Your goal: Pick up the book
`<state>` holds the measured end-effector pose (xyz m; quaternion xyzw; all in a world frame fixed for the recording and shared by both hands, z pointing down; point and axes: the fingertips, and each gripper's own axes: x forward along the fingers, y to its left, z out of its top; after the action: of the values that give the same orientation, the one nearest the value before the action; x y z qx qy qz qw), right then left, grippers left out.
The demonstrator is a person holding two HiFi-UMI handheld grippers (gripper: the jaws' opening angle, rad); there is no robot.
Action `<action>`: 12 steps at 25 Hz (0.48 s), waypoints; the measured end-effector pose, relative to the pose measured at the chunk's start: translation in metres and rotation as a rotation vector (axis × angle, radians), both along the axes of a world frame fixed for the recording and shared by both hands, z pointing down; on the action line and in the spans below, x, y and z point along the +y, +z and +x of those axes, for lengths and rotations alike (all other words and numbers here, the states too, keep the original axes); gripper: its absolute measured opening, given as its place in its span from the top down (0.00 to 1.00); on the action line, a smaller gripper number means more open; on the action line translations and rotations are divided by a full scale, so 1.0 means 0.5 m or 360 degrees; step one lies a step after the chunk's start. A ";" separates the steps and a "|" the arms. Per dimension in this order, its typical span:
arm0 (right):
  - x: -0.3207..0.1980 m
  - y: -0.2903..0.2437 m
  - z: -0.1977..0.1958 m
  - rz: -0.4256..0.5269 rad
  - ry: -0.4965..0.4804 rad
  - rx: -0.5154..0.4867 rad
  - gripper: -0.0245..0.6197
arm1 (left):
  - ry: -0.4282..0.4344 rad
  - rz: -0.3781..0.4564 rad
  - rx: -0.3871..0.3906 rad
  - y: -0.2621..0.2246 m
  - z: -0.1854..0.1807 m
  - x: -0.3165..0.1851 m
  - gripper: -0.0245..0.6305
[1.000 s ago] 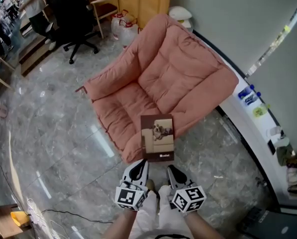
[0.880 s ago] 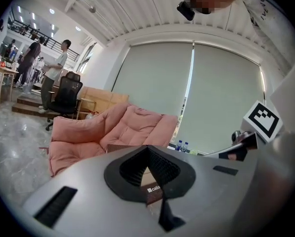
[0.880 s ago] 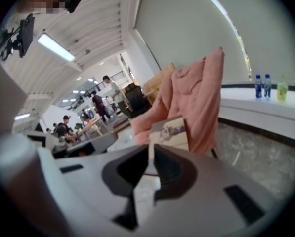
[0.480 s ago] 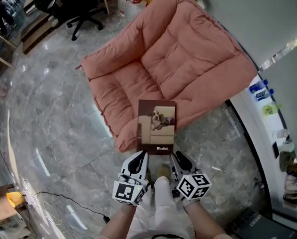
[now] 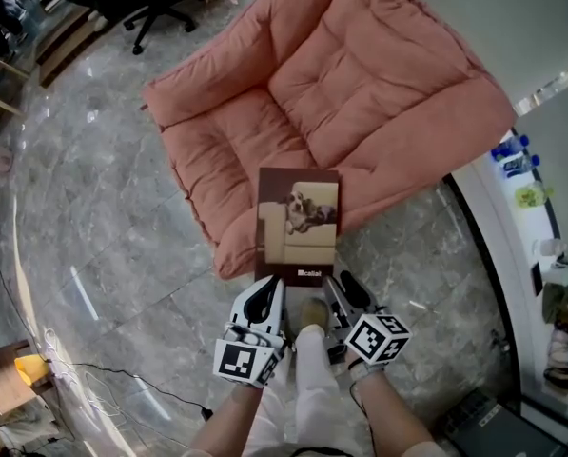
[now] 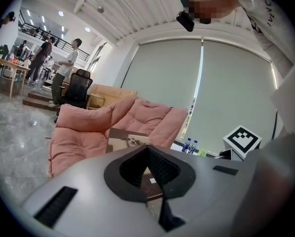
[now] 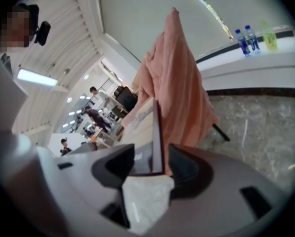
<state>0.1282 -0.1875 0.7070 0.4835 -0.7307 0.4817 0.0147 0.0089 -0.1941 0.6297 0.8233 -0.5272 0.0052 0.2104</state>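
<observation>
A brown book (image 5: 298, 225) with a dog photo on its cover lies on the front edge of the pink cushion chair (image 5: 379, 93), its near end hanging past the cushion. My left gripper (image 5: 272, 288) sits at the book's near left corner. In the left gripper view its jaw tips (image 6: 148, 149) meet, and the book (image 6: 121, 138) shows beyond them. My right gripper (image 5: 337, 284) is at the near right corner, its jaws opening. In the right gripper view the book's edge (image 7: 156, 132) stands between the jaws (image 7: 152, 158), with gaps on both sides.
The chair stands on a grey marble floor (image 5: 103, 236). A white ledge (image 5: 512, 227) with bottles (image 5: 512, 150) runs along the right wall. An office chair (image 5: 160, 3) is at the far left. The person's legs and shoe (image 5: 312, 312) show between the grippers.
Both grippers have come closer to the book's near edge and now reach its corners. The right gripper has rolled. The chair and book look larger in the head view.
</observation>
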 end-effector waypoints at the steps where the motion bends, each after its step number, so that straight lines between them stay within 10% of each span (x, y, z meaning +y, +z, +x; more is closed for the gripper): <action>1: 0.000 0.008 -0.003 -0.0018 0.0004 -0.0034 0.64 | 0.0002 0.0000 0.0004 0.002 0.001 0.000 0.93; 12: -0.026 0.060 -0.040 -0.0117 0.0033 -0.0403 0.60 | -0.0015 0.0016 0.0033 0.018 0.001 -0.003 0.93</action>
<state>0.1083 -0.2003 0.7368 0.4255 -0.7036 0.5654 -0.0648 0.0093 -0.1956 0.6387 0.8218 -0.5289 -0.0068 0.2118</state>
